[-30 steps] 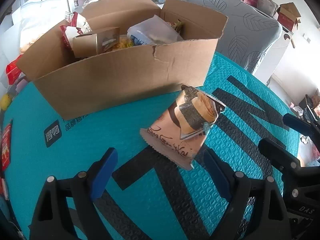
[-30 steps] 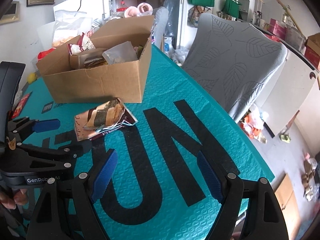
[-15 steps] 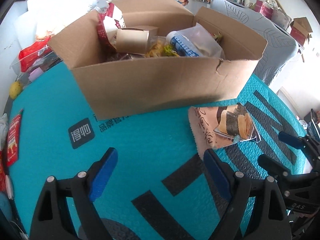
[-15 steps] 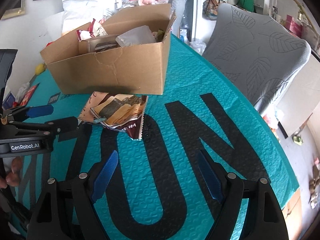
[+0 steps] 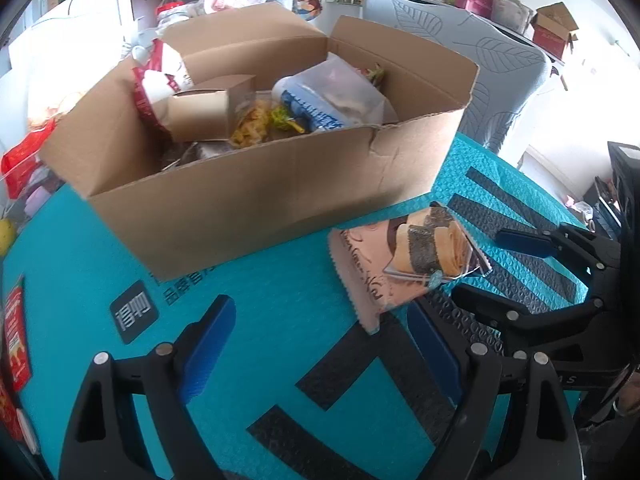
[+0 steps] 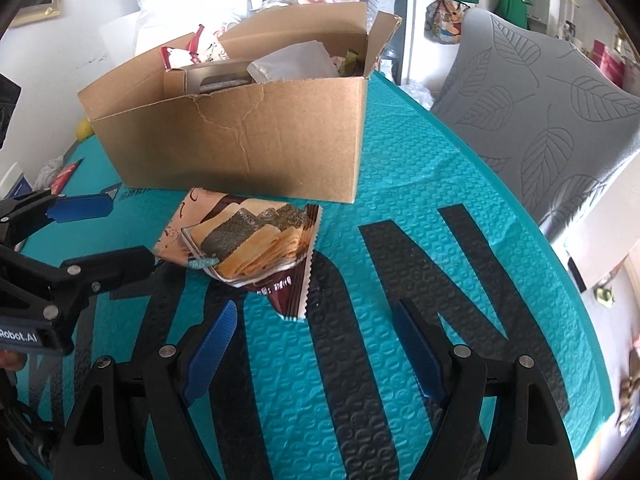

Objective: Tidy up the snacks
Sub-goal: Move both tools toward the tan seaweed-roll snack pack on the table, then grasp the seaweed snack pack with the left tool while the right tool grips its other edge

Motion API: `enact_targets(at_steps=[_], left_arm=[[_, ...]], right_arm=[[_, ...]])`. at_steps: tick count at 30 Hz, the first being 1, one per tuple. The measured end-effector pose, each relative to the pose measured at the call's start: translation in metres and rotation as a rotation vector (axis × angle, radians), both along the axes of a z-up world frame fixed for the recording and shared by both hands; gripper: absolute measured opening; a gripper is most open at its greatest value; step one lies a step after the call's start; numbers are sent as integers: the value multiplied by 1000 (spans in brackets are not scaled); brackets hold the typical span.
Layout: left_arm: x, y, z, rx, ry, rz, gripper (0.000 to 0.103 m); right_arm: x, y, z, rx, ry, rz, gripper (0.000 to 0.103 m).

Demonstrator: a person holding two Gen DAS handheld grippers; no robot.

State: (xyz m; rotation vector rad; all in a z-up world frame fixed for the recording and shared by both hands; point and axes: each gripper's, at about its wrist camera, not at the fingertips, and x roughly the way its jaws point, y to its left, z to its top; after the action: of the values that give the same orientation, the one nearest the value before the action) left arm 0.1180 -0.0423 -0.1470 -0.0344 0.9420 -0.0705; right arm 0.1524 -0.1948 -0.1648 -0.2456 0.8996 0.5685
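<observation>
Brown snack packet now flat beside the cardboard box, nearer both empty, open claws, right claw just narrowing.

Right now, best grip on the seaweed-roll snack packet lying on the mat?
Take the snack packet by its serrated crimped end, the flat edge pointing at the right gripper. Come from the near side, low along the teal mat. The cardboard box blocks the far end. The right jaws, just closing a little, stand open and empty.
</observation>
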Motion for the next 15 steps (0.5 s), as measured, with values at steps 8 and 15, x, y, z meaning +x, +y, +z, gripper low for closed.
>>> enact_targets(at_steps=[8, 15], left_arm=[[15, -5, -7, -56, 20, -60, 88], [21, -18, -4, -12, -1, -134, 87]], right_arm=[[15, 13, -1, -2, -11, 52, 67], [23, 29, 0, -27, -19, 135, 61]])
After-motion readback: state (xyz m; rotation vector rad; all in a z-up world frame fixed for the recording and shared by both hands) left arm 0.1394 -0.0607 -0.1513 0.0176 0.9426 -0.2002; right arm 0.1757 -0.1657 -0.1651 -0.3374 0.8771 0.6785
